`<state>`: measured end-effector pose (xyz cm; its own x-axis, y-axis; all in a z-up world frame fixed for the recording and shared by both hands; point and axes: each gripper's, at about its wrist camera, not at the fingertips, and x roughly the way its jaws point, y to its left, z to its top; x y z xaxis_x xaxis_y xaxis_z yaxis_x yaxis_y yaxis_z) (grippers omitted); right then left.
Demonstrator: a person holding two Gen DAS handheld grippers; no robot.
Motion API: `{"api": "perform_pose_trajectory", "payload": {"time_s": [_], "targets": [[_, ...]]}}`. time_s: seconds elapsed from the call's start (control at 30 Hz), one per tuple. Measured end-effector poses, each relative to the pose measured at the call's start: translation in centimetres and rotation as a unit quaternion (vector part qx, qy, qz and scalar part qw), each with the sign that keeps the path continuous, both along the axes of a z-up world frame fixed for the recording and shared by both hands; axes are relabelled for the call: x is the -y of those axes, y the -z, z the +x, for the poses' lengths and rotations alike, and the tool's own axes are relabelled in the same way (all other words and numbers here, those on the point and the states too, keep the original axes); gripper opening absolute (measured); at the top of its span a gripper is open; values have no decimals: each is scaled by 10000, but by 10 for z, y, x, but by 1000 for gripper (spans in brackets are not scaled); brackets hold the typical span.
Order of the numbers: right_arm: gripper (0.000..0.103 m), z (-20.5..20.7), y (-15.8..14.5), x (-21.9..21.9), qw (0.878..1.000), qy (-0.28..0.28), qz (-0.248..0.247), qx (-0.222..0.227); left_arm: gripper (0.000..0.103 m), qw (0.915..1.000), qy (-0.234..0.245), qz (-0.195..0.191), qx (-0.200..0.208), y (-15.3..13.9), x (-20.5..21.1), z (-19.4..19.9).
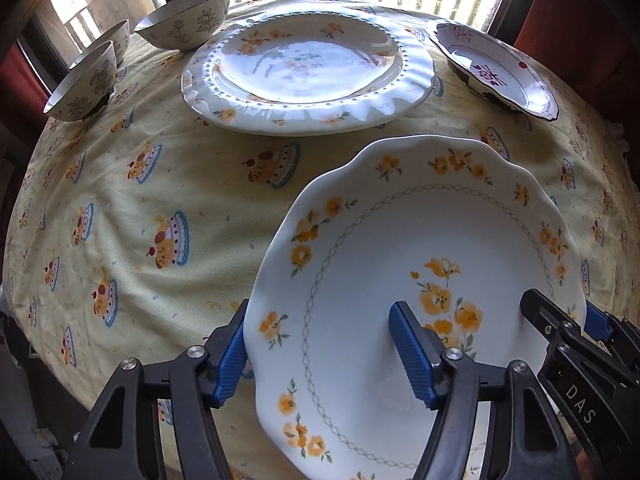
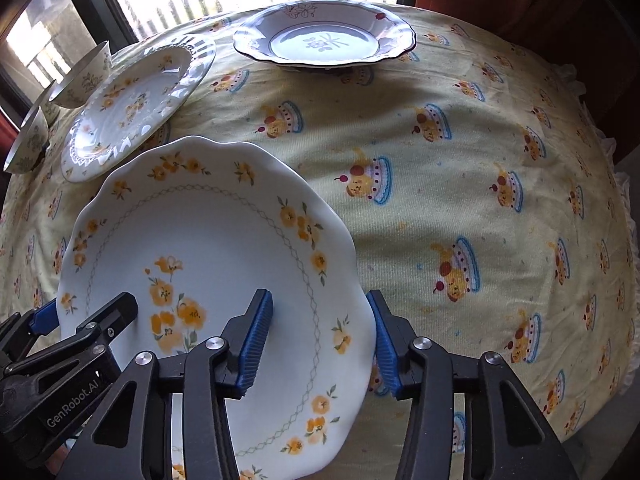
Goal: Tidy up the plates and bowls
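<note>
A white scalloped plate with orange flowers [image 1: 400, 248] [image 2: 208, 240] lies on the tablecloth, nearest to me. My left gripper [image 1: 322, 354] straddles its left rim, one blue pad outside the edge and the other resting inside the plate. My right gripper [image 2: 320, 340] straddles the opposite rim the same way. Both sets of jaws stand apart with the rim between them, and I see no squeeze on it. Each gripper shows in the other's view: right gripper [image 1: 568, 316], left gripper [image 2: 80, 312].
Behind lie a large ribbed flowered plate [image 1: 308, 68] [image 2: 136, 104] and a purple-patterned dish [image 1: 496, 68] [image 2: 324, 40]. Three patterned bowls [image 1: 184, 16] [image 1: 80, 84] [image 1: 116, 36] stand at the far left. The yellow tablecloth [image 2: 460, 184] drops off at the right edge; a window is behind.
</note>
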<state>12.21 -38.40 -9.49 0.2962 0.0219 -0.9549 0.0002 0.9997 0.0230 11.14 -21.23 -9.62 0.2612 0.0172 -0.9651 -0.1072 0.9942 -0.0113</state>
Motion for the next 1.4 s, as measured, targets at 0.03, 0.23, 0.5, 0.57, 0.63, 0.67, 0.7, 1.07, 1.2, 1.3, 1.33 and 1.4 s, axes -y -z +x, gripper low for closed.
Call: {"api": "perform_pose_trajectory", "payload": {"time_s": [0.03,0.23,0.5,0.57,0.63,0.67,0.7,1.07,1.2,1.3,1.33,1.4], "targets": [[52,1,0,0,10000,4,11,-1,69,10000,6,4,-3,0,0,0],[54,7,1,3,9999,56,102,-93,70,10000,29,37,-43,0,0,-2],[59,12,1,-6,9998,113,16,-182,69,9999,135,4,-92,0,-2,15],[59,11,0,-14,9997,101,-25,-207,69,9998,184,36,-29,-2,-8,17],[59,8,-2,-21,9997,98,-107,-185,69,9997,215,55,-26,-4,-16,17],[59,5,-3,-25,9997,97,-138,-181,68,9997,231,42,-21,-5,-20,17],[59,5,-4,-29,9997,94,-155,-178,68,9997,253,11,-35,-6,-25,17],[59,-5,-28,-83,9992,322,-230,-40,68,9985,512,-146,140,-26,-90,26],[59,-3,-36,-110,9989,397,-237,19,67,9983,530,-177,165,-31,-114,34],[59,0,-38,-131,9989,396,-229,39,67,9983,493,-196,232,-34,-133,33],[59,1,-39,-139,9990,392,-223,50,68,9983,481,-191,258,-36,-141,33],[59,3,-40,-153,9990,386,-216,78,68,9983,475,-176,286,-37,-154,33]]}}
